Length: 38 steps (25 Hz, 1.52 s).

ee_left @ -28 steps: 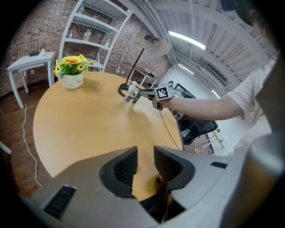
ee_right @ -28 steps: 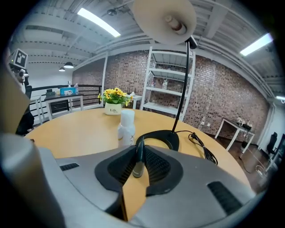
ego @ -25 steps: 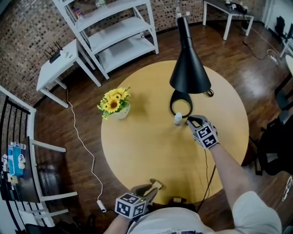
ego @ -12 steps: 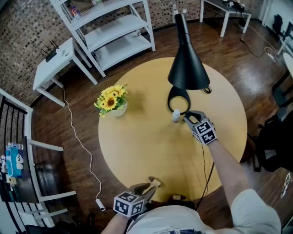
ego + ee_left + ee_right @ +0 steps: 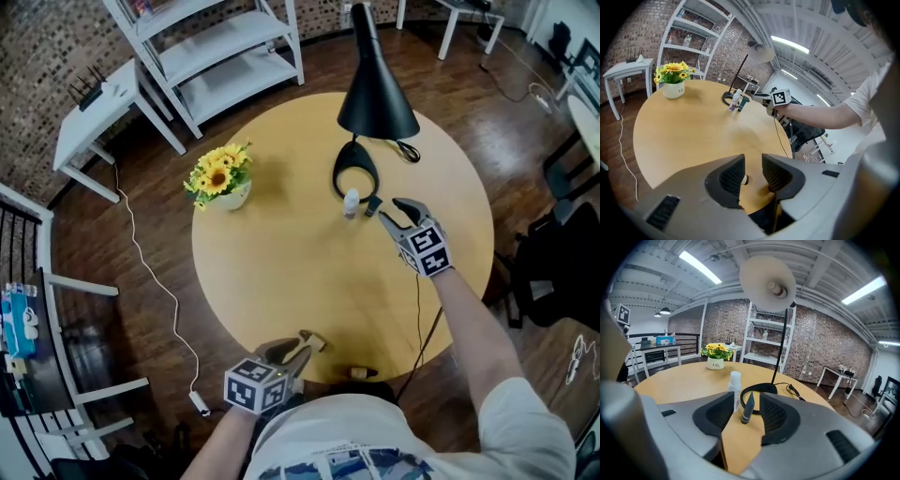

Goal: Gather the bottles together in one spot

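- Two task items, a white bottle [image 5: 351, 202] and a dark tube [image 5: 371, 205], stand side by side on the round table [image 5: 272, 281] at the foot of the black lamp [image 5: 377, 98].
- Right gripper [image 5: 392, 212]: its jaws have just been opening and are apart, and the tube stands free ahead of them.
- Left gripper [image 5: 307, 341]: its jaws are narrowly apart and grip nothing, at the near table edge.

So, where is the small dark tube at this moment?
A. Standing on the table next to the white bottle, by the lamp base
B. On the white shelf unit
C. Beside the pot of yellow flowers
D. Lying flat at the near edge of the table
A: the dark tube stands on the table just beside the white bottle, in front of the ring-shaped lamp base.
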Tool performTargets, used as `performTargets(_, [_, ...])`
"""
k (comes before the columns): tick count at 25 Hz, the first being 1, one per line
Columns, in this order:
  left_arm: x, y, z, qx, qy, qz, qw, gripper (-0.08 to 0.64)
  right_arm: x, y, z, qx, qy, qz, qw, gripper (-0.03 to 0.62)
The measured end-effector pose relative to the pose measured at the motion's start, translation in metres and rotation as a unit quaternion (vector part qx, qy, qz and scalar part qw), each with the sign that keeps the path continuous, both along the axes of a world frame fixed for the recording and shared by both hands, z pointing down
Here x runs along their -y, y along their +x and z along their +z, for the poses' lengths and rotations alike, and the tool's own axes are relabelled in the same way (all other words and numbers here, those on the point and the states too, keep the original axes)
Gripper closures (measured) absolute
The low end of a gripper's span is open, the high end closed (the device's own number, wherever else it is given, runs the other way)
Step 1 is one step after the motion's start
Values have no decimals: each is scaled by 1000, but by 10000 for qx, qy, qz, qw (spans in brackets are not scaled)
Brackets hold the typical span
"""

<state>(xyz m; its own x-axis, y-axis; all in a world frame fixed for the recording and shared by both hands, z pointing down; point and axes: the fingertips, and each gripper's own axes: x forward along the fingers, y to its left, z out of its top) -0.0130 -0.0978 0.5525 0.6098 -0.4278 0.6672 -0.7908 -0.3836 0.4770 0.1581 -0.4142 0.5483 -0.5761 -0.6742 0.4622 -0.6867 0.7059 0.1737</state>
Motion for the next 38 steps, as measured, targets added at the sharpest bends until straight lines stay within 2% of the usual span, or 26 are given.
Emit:
performTargets(5, [-11,-16,-13,53,425,61,9991,440,-70,10,-49,197,121,252,9994,393])
performTargets(11, [-38,-38,-34,32,770,311,9965,440,-190,1,-98,452,217,484,9976,394])
performTargets(17, [-66,-70,-47,100,1078,175,9940,440,-319,-19,-110,624,24,844,9945,394])
performTargets(24, [-109,-89,-58,-82,1323,341,9906,439,-435,-39,-111,874,-138,1412,9860,394])
performTargets(28, [-135,-95,-53,-74,1303,503,9902,439,-487,-52,-99,965,-318,1626,9814,394])
performTargets(31, [-152,-98,-54,-97,1266,586,9902,439,-516,-61,-89,858,-496,1645,9814,394])
performTargets(38, [-173,-106,-54,-149,1238,661,9900,439,-538,-80,-86,786,-582,1588,9825,394])
